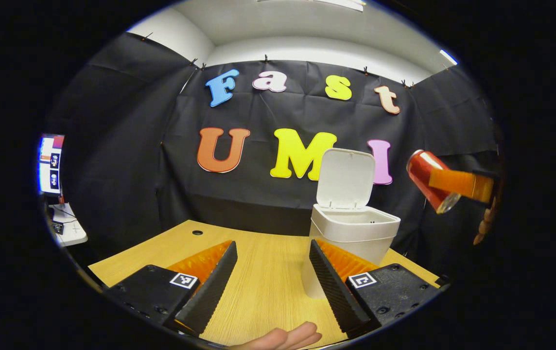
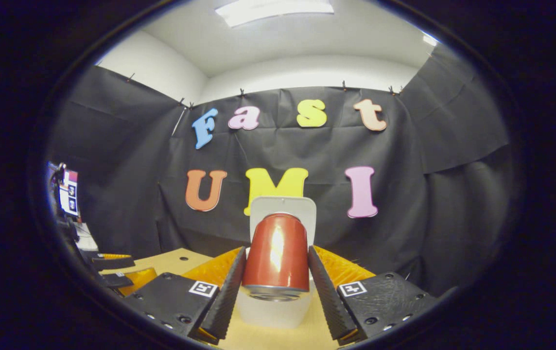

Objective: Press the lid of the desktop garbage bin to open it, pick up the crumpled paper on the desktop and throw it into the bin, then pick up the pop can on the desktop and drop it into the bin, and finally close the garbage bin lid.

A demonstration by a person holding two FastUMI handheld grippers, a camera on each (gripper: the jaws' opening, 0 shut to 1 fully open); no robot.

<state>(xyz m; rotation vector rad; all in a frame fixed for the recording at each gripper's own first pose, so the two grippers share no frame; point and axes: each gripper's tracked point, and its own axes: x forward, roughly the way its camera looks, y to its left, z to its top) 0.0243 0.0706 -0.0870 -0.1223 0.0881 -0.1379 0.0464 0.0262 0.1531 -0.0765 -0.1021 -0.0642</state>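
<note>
Landmark: the garbage bin [image 1: 353, 233], white, on the wooden desktop [image 1: 263, 277].

Writing: square black-and-white coded tags on both gripper bodies, no legible words. No brand can be made out on the pop can [image 2: 278, 257]; its side is plain glossy red with a glare streak.

Left gripper view, near to far. A hand [image 1: 283, 338] shows at the bottom edge, nearer than the bin. The left gripper [image 1: 270, 274] is low over the desktop, jaws spread wide, nothing between them; its right-hand finger overlaps the lower left of the bin in the picture, contact cannot be told. Bin stands just beyond, lid [image 1: 346, 177] tipped up and back, mouth open, rim pale and rounded. To the right of the bin and higher than its rim, the right gripper [image 1: 453, 187] holds the can in the air, tilted, silver end pointing down toward the camera; fingers of the holding hand curl below it at the far edge.

Right gripper view, near to far. Jaws closed in on the can from both sides, both pads pressing on its red wall; silver rim nearest the camera. Behind the can, the bin body shows below and the raised lid above. Left of the bin, the left gripper lies low by the desktop edge.

Farther left of the bin, a lit monitor [image 1: 50, 164] and a small white table [image 1: 69, 226].
</note>
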